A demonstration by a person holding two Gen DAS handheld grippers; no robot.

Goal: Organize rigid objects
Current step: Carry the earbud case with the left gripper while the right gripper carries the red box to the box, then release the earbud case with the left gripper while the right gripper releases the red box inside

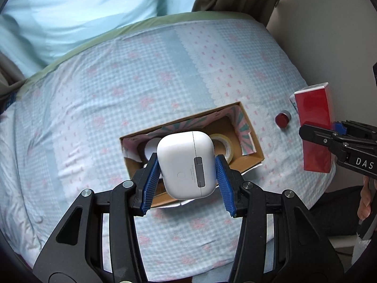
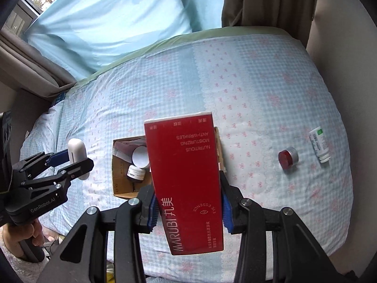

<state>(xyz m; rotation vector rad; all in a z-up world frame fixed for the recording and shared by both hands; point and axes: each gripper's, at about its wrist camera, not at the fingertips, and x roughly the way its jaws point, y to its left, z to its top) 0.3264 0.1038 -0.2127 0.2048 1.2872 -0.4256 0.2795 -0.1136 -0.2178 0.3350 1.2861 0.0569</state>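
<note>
We find the left gripper [image 1: 187, 169] clamped on a white earbud case [image 1: 186, 164], its blue pads [image 1: 152, 179] pressing both flanks, the hinge face turned toward the camera. The case hangs above the open cardboard box [image 1: 249, 132], which already holds a roll of tape [image 1: 223, 145] and a white round lid [image 1: 150, 149]. The right gripper [image 2: 188, 200] is closed on a red carton [image 2: 186, 184], gripped across its narrow sides near the lower half, with the far end projecting over the box's right portion in that view.

We judge the step in hand to be placing both held items into the box. To do it well, we recommend lowering the case over the free floor between tape and lid, releasing only once it is low. The carton is long; we advise laying it flat along the box's length, one item at a time, lest the grippers collide.

Both tools point forward and downward at the bed [image 2: 271, 82], the left held from the near-left, the right from the near-right. A red-topped jar [image 2: 288, 159] and a white tube [image 2: 320, 145] remain on the bedspread, right of the box.
</note>
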